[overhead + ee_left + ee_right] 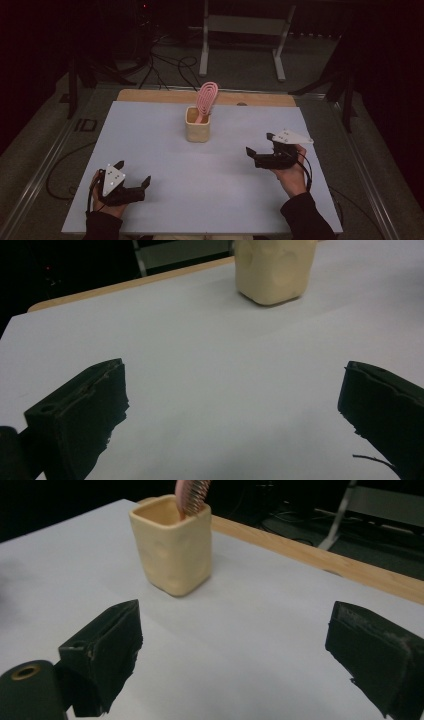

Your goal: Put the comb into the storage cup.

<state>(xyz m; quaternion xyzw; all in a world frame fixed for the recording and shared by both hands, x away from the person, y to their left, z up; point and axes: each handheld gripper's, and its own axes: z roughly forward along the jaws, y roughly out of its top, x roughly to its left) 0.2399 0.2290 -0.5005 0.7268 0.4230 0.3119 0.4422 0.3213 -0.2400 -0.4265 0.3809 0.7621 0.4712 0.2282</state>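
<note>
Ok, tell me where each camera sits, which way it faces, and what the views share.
High view: above the person's side of the white table, facing forward and down; left gripper, right gripper, both hands and sleeves show.
Left gripper view: rides the left gripper, facing the beige cup; its open jaws show.
Right gripper view: rides the right gripper, facing the cup with the pink brush; open jaws show.
Shared: cup and table.

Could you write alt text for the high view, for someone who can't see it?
A person's hands hold a left gripper and a right gripper, both open and empty, over a white table. Beyond them stands a cream cup with a pink hairbrush upright in it.
</note>
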